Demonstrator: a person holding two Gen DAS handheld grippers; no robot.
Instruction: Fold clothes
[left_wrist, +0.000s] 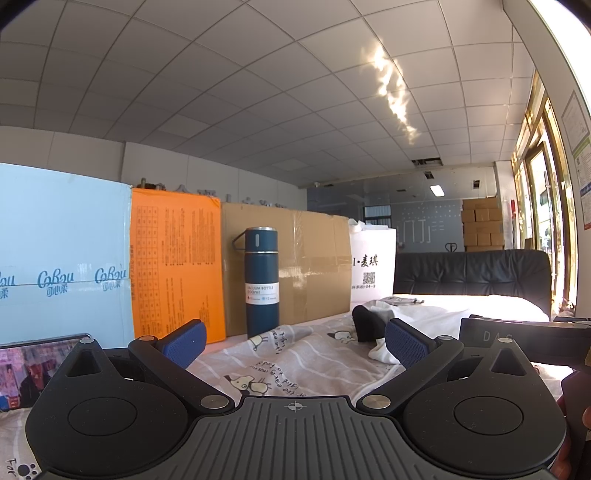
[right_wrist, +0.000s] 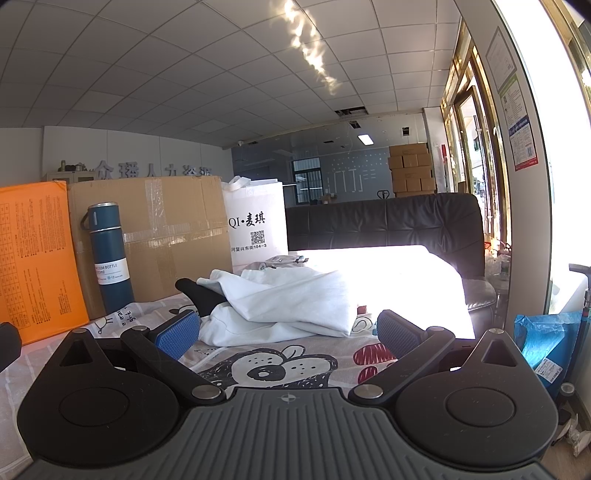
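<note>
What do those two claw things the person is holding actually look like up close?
Both look alike. The left gripper and right gripper each have a grey ribbed body with a small crosshair mark, two round black discs, black link arms with silver pivot pins, and two fingers faced with blue dimpled pads. No cables show.

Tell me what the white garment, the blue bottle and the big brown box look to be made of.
White garment: soft matte fabric, probably cotton knit; it slumps in loose folds.
Blue bottle: likely painted metal; satin sheen, label reads "vacuum bottle".
Brown box: corrugated cardboard, matte, sealed with glossy clear tape.
</note>
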